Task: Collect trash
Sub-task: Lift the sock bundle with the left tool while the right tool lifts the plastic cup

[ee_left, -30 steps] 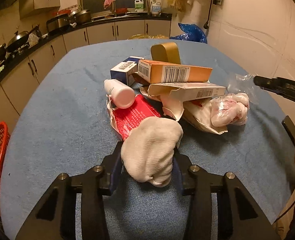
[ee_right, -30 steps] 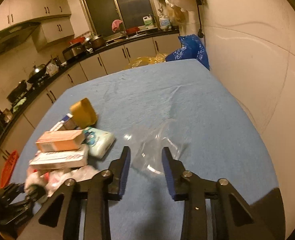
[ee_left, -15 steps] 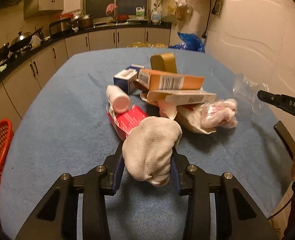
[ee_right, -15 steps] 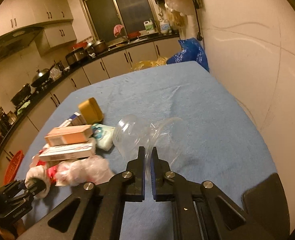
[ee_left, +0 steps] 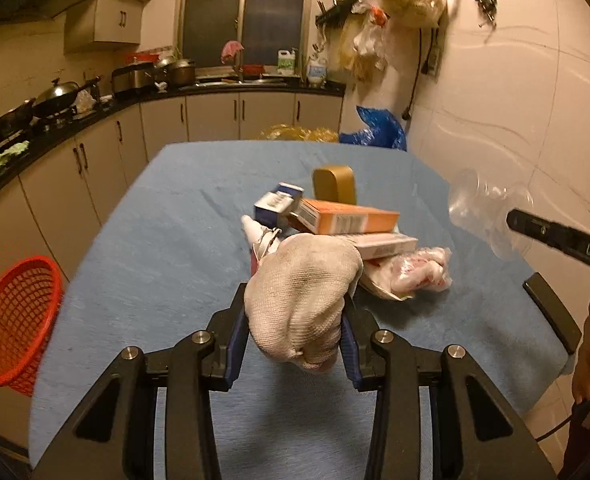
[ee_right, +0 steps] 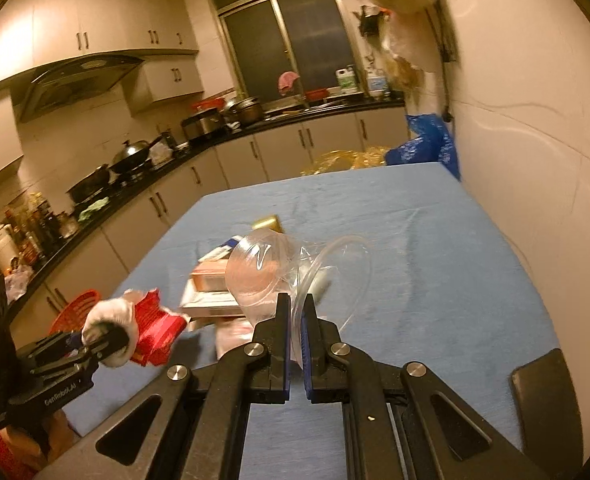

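Observation:
My left gripper (ee_left: 295, 320) is shut on a white knit glove (ee_left: 301, 292) and holds it above the blue table (ee_left: 167, 248); a red wrapper (ee_right: 155, 326) hangs with the glove in the right wrist view. My right gripper (ee_right: 296, 312) is shut on a crumpled clear plastic container (ee_right: 279, 268), lifted off the table; it also shows in the left wrist view (ee_left: 487, 210). Behind lies a trash pile: orange box (ee_left: 347, 218), white box (ee_left: 387, 245), blue-white box (ee_left: 275, 204), gold lid (ee_left: 335, 184), white bottle (ee_left: 255, 230), pink-white plastic bag (ee_left: 415, 274).
A red mesh basket (ee_left: 15, 320) stands on the floor left of the table. A black phone-like slab (ee_right: 547, 396) lies near the table's right front edge. Kitchen counters with pots run along the left and back. A blue bag (ee_left: 379, 128) sits beyond the far edge.
My left gripper has lifted the glove up off the table, the red wrapper coming with it. My right gripper closed on the clear plastic container and raised it.

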`<action>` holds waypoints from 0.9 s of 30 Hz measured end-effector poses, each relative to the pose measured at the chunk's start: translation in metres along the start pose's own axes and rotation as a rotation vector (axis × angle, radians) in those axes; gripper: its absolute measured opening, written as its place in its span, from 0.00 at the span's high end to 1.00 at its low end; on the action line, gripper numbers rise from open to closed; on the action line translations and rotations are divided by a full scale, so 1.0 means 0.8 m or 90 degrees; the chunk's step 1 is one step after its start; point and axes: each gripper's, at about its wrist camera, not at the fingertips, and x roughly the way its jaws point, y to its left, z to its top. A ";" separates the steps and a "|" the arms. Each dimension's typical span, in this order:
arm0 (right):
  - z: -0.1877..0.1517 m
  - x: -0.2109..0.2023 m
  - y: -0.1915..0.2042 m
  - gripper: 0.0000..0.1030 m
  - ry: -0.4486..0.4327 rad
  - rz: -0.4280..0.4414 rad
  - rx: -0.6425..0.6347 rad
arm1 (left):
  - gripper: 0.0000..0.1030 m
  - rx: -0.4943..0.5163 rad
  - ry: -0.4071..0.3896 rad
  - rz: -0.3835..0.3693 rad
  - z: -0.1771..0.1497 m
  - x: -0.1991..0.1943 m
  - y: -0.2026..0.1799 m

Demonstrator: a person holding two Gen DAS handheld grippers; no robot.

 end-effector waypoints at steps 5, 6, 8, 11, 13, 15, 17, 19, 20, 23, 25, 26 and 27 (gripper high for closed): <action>-0.002 0.011 0.020 0.95 0.011 0.015 -0.019 | 0.63 -0.007 0.006 -0.002 0.003 -0.002 0.013; -0.004 0.011 0.021 0.95 0.013 0.017 -0.019 | 0.63 -0.006 0.011 -0.001 0.001 0.001 0.015; -0.008 0.014 0.026 0.95 0.017 0.017 -0.028 | 0.63 -0.004 0.023 0.001 -0.003 0.007 0.017; -0.013 0.020 0.027 0.95 0.028 0.025 -0.028 | 0.63 -0.010 0.037 0.006 -0.008 0.017 0.023; -0.016 0.024 0.028 0.95 0.037 0.027 -0.031 | 0.62 -0.017 0.043 0.012 -0.011 0.022 0.028; -0.019 0.027 0.028 0.95 0.044 0.032 -0.033 | 0.62 -0.017 0.051 0.013 -0.015 0.027 0.031; -0.023 0.031 0.029 0.95 0.049 0.033 -0.037 | 0.62 -0.024 0.054 0.018 -0.018 0.030 0.036; -0.025 0.034 0.029 0.95 0.052 0.038 -0.035 | 0.62 -0.030 0.060 0.010 -0.018 0.033 0.040; -0.025 0.034 0.028 0.95 0.054 0.040 -0.035 | 0.61 -0.032 0.061 0.008 -0.018 0.033 0.042; -0.028 0.035 0.028 0.95 0.055 0.043 -0.035 | 0.55 -0.039 0.063 0.006 -0.018 0.035 0.049; -0.029 0.035 0.030 0.95 0.055 0.043 -0.036 | 0.53 -0.047 0.062 0.002 -0.016 0.036 0.053; -0.029 0.035 0.031 0.95 0.055 0.043 -0.036 | 0.53 -0.048 0.062 0.003 -0.015 0.036 0.054; -0.030 0.036 0.031 0.95 0.056 0.045 -0.036 | 0.53 -0.049 0.060 0.008 -0.015 0.036 0.056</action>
